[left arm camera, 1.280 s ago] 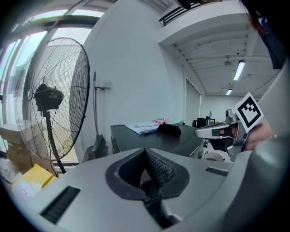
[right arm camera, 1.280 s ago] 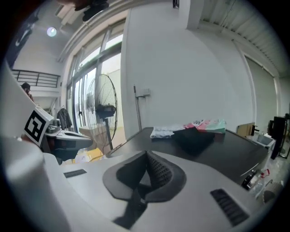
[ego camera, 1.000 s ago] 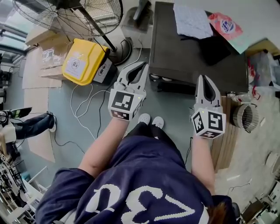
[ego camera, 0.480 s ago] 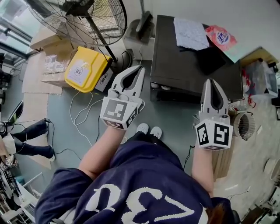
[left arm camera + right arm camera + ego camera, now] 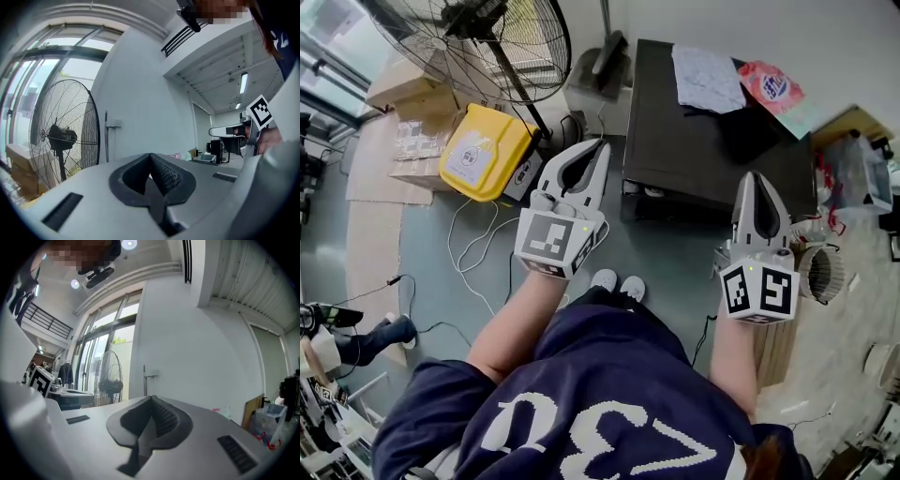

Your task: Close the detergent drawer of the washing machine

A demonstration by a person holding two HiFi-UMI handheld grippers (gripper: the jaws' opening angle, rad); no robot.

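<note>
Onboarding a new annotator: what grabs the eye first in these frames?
Two claws with black-and-white marker cubes, held out ahead of the person: the left claw and right claw are both shut and empty. Beyond them stands a dark washing machine with a white cloth and a red-and-white packet on top. At upper left, a big floor fan stands behind a yellow case.

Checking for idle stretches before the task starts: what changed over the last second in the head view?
Both hands rose toward the camera: the left gripper and right gripper look larger, both shut and empty throughout. A bystander's legs at the lower left moved toward the bottom edge. Nothing was gripped or released. The washing machine, the cloth and packet on it, and the yellow case stayed put.
</note>
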